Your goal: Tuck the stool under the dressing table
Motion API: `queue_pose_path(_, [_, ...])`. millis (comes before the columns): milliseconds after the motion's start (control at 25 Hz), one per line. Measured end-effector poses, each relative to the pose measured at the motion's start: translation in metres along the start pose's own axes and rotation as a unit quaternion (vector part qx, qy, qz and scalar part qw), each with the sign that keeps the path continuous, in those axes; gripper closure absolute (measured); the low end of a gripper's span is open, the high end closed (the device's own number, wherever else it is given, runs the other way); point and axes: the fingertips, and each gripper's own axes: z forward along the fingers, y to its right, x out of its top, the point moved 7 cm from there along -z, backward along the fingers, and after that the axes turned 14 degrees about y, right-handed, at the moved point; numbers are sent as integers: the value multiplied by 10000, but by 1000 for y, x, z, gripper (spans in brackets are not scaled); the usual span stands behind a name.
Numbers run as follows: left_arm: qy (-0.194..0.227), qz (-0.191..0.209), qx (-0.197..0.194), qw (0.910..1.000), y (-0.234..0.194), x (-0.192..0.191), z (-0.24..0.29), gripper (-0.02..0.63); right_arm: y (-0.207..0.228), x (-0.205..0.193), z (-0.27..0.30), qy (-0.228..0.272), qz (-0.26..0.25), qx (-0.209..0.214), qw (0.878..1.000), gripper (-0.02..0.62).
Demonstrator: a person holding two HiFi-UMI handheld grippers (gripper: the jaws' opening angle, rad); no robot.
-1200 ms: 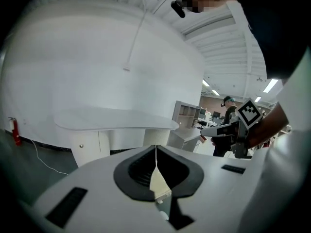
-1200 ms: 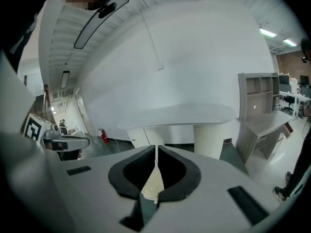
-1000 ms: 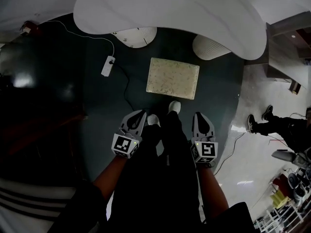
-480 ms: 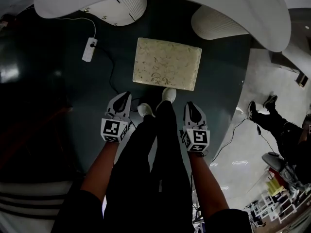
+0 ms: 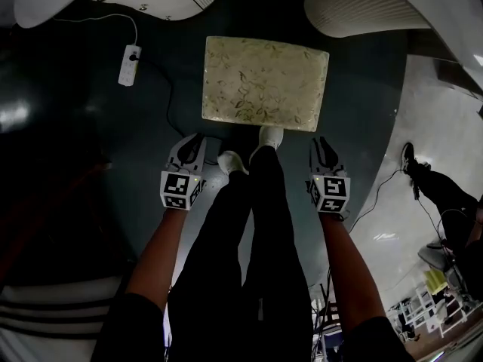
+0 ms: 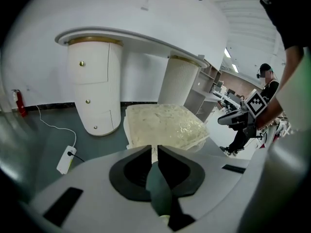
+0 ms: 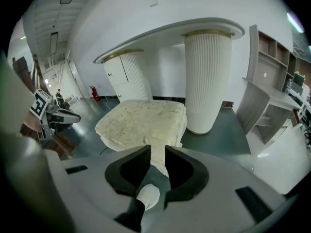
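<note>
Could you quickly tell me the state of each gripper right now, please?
Left gripper: jaws shut, holding nothing.
Right gripper: jaws slightly open, just been opening, nothing between them.

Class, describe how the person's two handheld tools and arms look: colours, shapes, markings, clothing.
Left tool and right tool match: pale grey bodies, black curved pads, and a white cube with black square markers behind. No cables show. Dark short sleeves, forearms bare.

Overhead, two low views (stool (image 5: 265,84) shared)

Cream rectangular stool (image 5: 264,83) upright, in front of white dressing table (image 5: 362,6).
</note>
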Motion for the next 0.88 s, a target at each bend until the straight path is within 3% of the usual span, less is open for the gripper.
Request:
queue_pose_path(80, [-73,46,-19,10000,-2,-11,9,553,7,-15,6,-185,-2,41,9998,486])
queue_pose_path(240, [-232,-275,313,9989,-19,-33,26,480,19,-37,19,-349,22,1,9994,472])
queue_pose_path(360, [-491,-348,141,9981,-25,-46,40,448,20,-47,26,-445,-88,138,9989,451])
queue_pose_path(520, [-838,-212,-30,9963,-31,-57,52,428,19,-60,39,-686,15,259,9973,422])
queue_pose_path(880, [-1128,-22,263,9933,-38,-58,72,430,19,-66,58,-862,21,236,9960,403])
